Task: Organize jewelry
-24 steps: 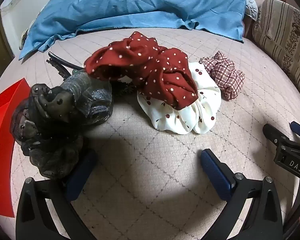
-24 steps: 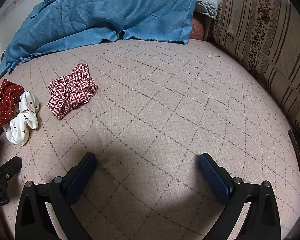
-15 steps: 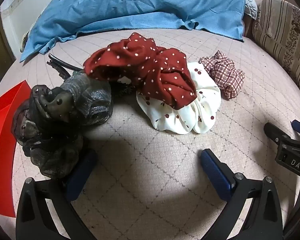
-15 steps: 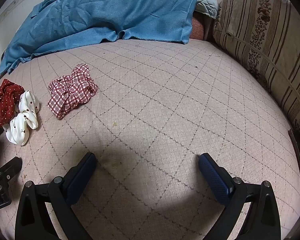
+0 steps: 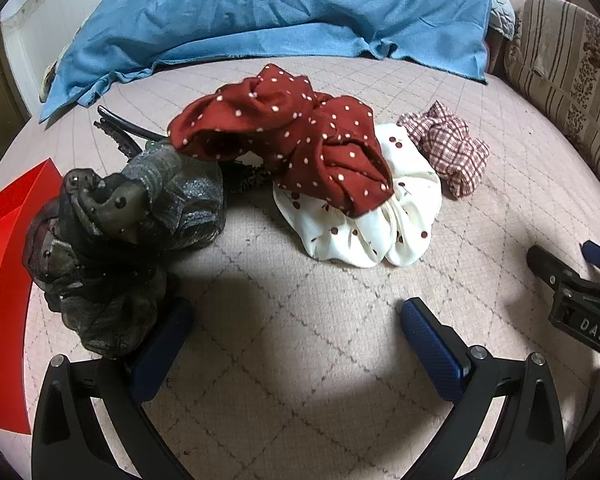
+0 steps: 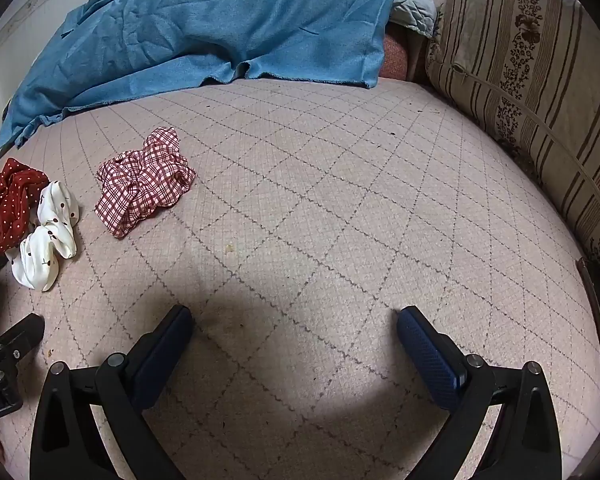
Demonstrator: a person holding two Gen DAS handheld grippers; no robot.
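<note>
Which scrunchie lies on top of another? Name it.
The red polka-dot scrunchie. It drapes over the white cherry-print scrunchie; the plaid scrunchie and the dark sheer one rest on the bedspread itself.

The left gripper (image 5: 296, 334) hung low with its blue-padded jaws spread wide, nothing between them. The right gripper (image 6: 294, 332) matched it, jaws just as wide and empty, pointing forward. Each showed at the edge of the other's view, so the pair sat side by side, close together.
</note>
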